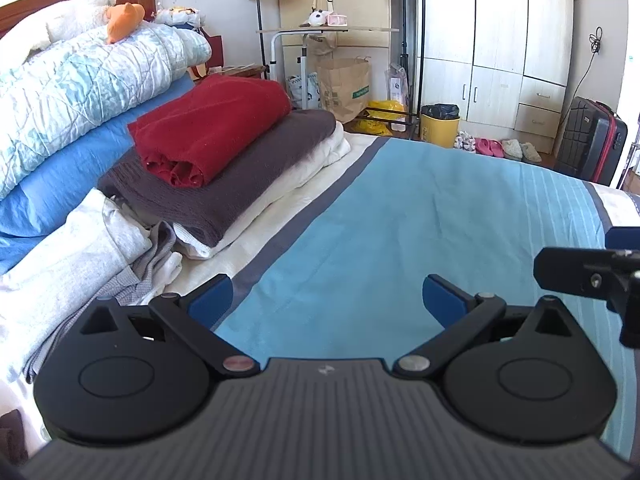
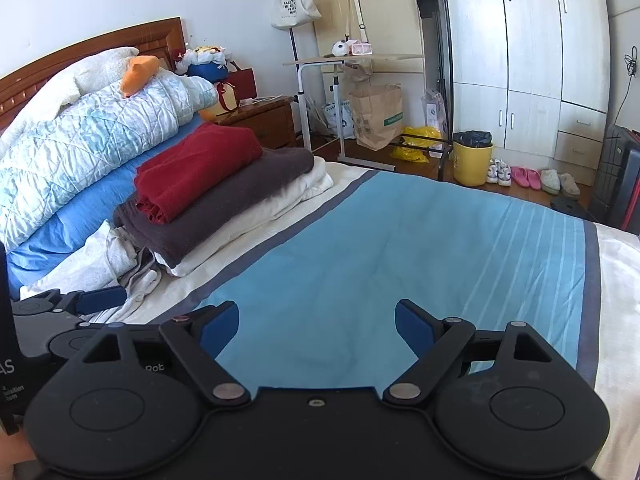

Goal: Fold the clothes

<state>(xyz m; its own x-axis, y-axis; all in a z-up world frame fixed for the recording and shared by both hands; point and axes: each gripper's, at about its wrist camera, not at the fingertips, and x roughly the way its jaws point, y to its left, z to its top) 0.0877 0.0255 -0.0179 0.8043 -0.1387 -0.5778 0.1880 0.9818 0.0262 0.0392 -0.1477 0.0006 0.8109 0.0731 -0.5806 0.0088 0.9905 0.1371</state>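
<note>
A stack of folded clothes lies on the bed to the left: a red garment [image 1: 208, 128] on a dark brown one [image 1: 240, 184] on a white one [image 1: 320, 152]. The stack also shows in the right wrist view, with the red garment [image 2: 196, 168] on top. A loose pile of grey and white clothes [image 1: 92, 256] lies unfolded in front of the stack, at my left. My left gripper [image 1: 326, 300] is open and empty above the blue bedspread [image 1: 400, 216]. My right gripper [image 2: 316, 324] is open and empty over the same bedspread [image 2: 380, 240], to the right of the left one.
A rolled quilt [image 1: 80, 84] and a blue sheet [image 1: 64, 172] lie by the wooden headboard. Beyond the bed are a side table [image 2: 352, 60], a paper bag [image 2: 378, 116], a yellow bin [image 2: 472, 158], shoes, a suitcase [image 1: 592, 144] and a wardrobe [image 2: 532, 52].
</note>
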